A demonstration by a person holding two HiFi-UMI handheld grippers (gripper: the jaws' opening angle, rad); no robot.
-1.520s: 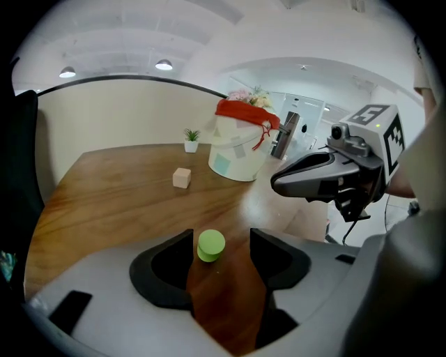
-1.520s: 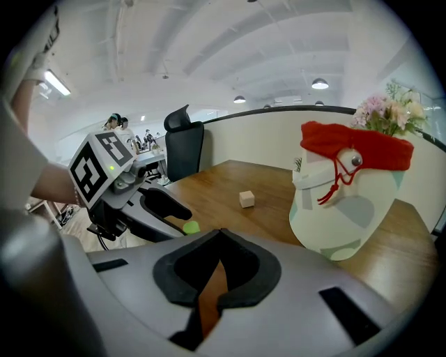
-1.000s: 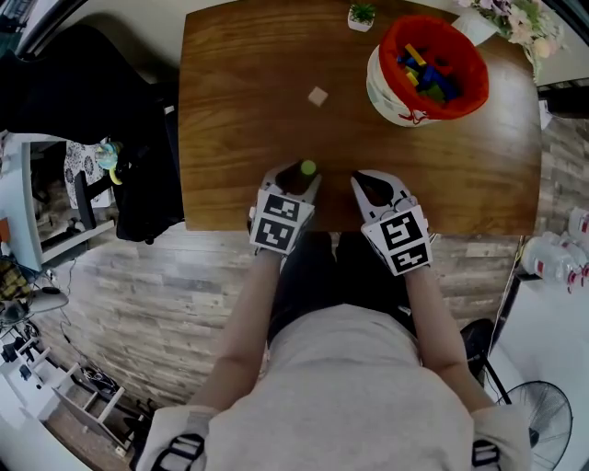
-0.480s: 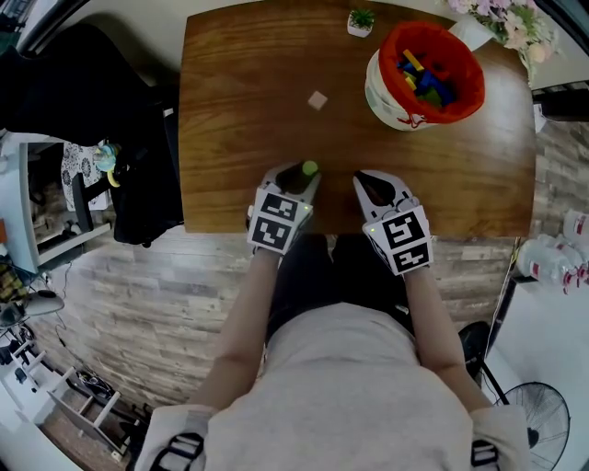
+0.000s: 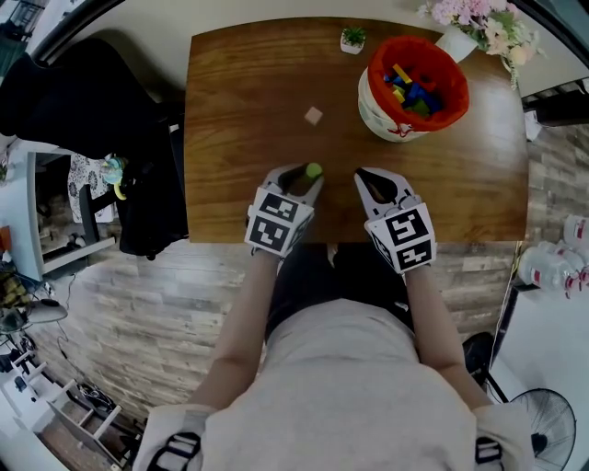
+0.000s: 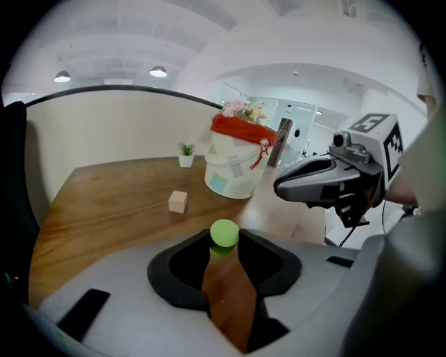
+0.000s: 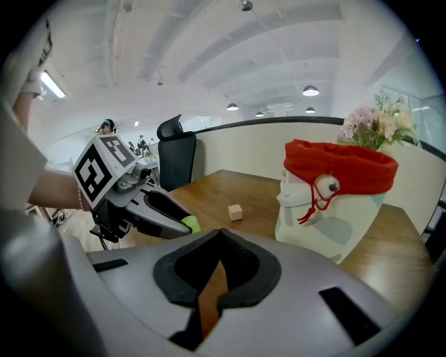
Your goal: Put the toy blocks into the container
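Observation:
A small green block (image 5: pixel 314 170) sits pinched at the tips of my left gripper (image 5: pixel 309 175), just above the wooden table (image 5: pixel 239 83) near its front edge. The jaws have just been closing on this block (image 6: pixel 224 235). My right gripper (image 5: pixel 367 178) hovers beside it, to the right, shut with nothing in it (image 7: pixel 221 236). A beige cube (image 5: pixel 314 115) lies alone mid-table. The container, a white bucket with a red cloth rim (image 5: pixel 375 63), stands at the back right with several coloured blocks inside.
A tiny potted plant (image 5: pixel 352 39) stands at the table's far edge and pink flowers (image 5: pixel 479 23) behind the bucket. A black chair (image 5: pixel 83 101) is off the table's left side. Water bottles (image 5: pixel 552 267) sit on the floor at right.
Both grippers have risen slightly, the left with the green block in its tips. The head view has shifted, so the bucket appears a little further left.

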